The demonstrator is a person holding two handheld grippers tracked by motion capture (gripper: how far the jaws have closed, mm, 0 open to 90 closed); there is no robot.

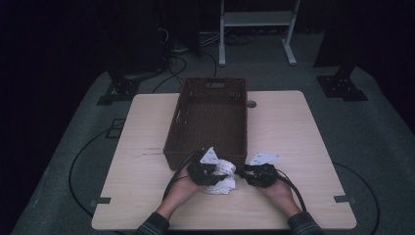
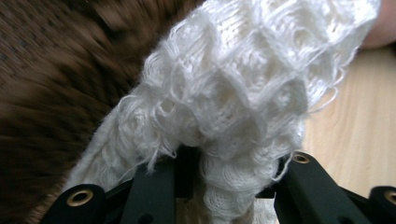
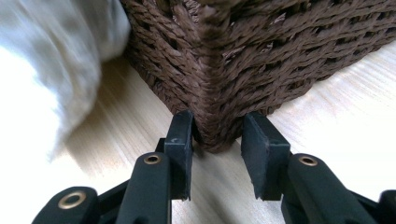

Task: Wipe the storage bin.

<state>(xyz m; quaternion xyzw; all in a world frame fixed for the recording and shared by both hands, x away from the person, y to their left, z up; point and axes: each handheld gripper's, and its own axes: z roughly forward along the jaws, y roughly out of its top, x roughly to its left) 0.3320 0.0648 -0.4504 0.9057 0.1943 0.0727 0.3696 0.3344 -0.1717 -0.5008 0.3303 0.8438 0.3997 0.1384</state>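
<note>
Two grippers sit near the table's (image 1: 147,205) front edge, one in each of my hands. My left gripper (image 2: 224,186) is clenched on a white knitted cloth (image 2: 233,93), which bunches up between its jaws just in front of the basket's near wall. My right gripper (image 3: 217,156) straddles the near right corner of the brown wicker basket (image 3: 261,51); its left pad touches the weave, but I cannot tell whether the right one presses. Farther off, the basket runs toward the table's far edge.
</note>
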